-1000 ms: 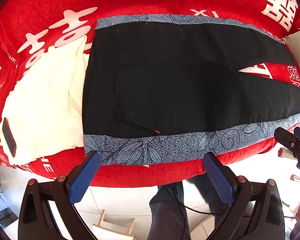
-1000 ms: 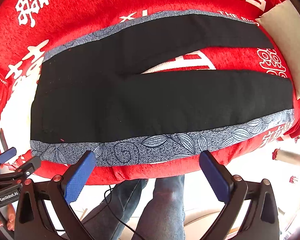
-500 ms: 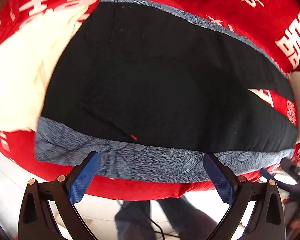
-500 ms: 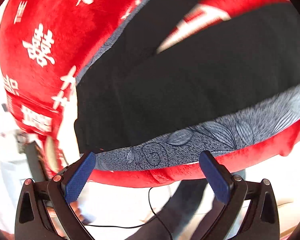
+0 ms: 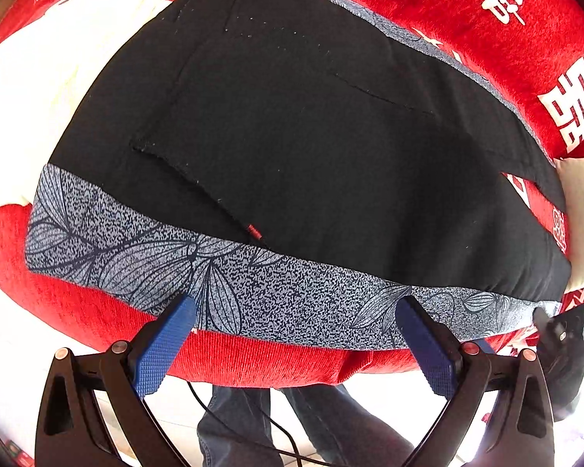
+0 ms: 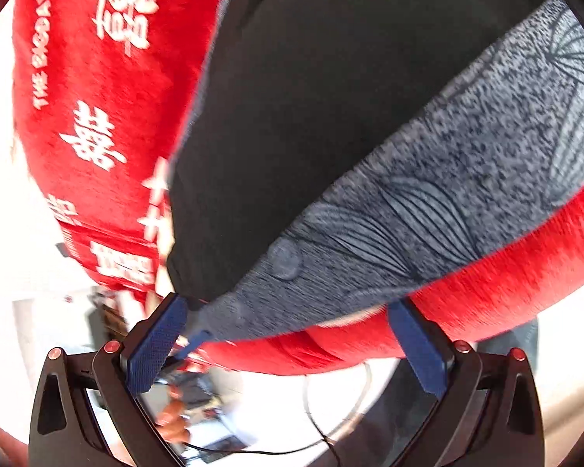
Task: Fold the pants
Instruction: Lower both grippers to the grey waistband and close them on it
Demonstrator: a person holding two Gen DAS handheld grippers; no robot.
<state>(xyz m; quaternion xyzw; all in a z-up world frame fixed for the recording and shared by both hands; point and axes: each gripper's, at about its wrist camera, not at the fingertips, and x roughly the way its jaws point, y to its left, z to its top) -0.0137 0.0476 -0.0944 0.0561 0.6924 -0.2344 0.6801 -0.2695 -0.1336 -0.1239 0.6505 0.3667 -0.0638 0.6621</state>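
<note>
two claws are in view, both spread wide with nothing between their blue pads. going from the biggest thing down: the red blanket [image 5: 498,39], plush and fuzzy with white printed characters, covers the whole rounded surface and curls over the near edge. on it lie the pants [image 5: 311,136], spread flat, matte black cloth with stitched seams, a slanted pocket edge and a tiny red tag at the pocket's lower end. along their near side runs the side stripe [image 5: 276,295], a speckled grey-blue band printed with dark outlined leaves; a matching band follows the far side. a cream cloth [image 5: 39,89], soft and wrinkled, lies just beside the waist end on the left of the left view, and another pale piece sits at the right edge.

the left gripper [image 5: 295,344] hovers at the blanket's near edge, its ridged blue pads just over the lower border of the stripe; whether they touch it cannot be told. the right gripper [image 6: 288,344] is at the corner of the pants [image 6: 311,97], in a blurred view; its left pad sits against the end of the side stripe [image 6: 428,210], while the right pad overlaps the red blanket [image 6: 97,97].
</note>
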